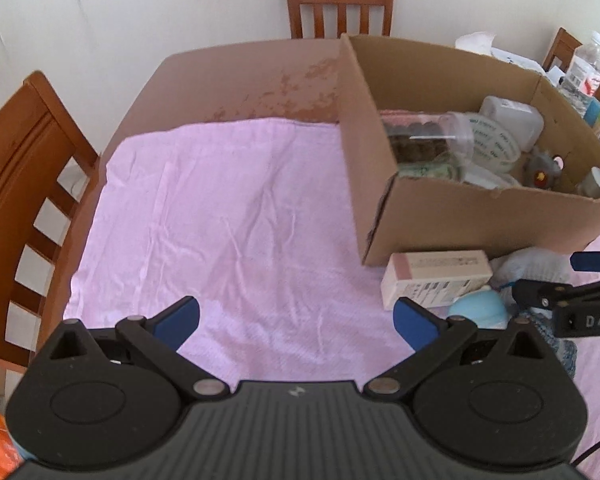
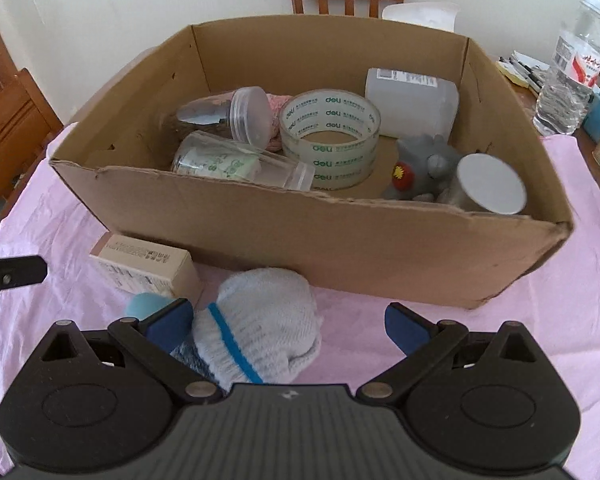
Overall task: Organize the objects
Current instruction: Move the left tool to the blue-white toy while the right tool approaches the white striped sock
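My right hand-held gripper (image 2: 288,326) hangs spread wide with nothing between its blue pads, just above a soft, ribbed white knitted glove with a blue stripe (image 2: 260,328) lying on the wrinkled pink cloth (image 2: 500,320) that covers the tabletop. My left hand-held gripper (image 1: 298,322) is likewise spread and empty over bare cloth. Beside the glove I see one pale blue rounded object (image 2: 144,306) and one cream rectangular carton (image 2: 144,266). Beyond them stands one open brown cardboard box (image 2: 340,248) holding two clear plastic jars, one roll of transparent tape (image 2: 330,136), one grey toy (image 2: 424,168), one translucent bottle (image 2: 414,98) and one white-capped cup (image 2: 488,184).
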`<state>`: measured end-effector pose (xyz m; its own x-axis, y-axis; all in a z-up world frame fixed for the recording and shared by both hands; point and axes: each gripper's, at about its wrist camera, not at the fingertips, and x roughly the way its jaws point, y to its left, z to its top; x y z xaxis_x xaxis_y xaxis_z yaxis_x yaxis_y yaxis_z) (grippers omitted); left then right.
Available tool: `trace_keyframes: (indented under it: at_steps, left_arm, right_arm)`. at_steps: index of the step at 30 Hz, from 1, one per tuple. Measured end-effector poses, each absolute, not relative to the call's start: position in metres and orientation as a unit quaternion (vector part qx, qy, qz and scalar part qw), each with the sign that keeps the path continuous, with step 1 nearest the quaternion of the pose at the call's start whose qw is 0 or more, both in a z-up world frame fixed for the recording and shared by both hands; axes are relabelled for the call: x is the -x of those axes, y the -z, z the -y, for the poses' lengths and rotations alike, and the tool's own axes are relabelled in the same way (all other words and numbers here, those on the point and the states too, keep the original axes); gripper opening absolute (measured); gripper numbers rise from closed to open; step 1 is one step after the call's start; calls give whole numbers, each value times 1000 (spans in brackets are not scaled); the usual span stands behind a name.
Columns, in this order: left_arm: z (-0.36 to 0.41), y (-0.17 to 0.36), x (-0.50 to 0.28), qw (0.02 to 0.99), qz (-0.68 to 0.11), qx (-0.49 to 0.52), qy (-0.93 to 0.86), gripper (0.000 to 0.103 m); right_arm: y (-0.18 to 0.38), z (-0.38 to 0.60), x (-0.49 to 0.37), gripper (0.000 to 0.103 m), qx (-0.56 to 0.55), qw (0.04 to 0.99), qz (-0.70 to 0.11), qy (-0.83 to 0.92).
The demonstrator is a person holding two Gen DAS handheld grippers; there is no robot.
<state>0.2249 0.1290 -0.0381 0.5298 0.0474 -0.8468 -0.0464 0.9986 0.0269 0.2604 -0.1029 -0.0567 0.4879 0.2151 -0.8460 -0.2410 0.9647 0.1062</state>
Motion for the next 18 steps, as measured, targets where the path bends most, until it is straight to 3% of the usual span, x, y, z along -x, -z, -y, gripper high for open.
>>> trace_keyframes:
  at_steps: [18]
  left_arm:
    - [-119,47,-226,865,-501,2,-2,102]
  right_arm:
    - [72,123,-252,103,36,857,-505,-96]
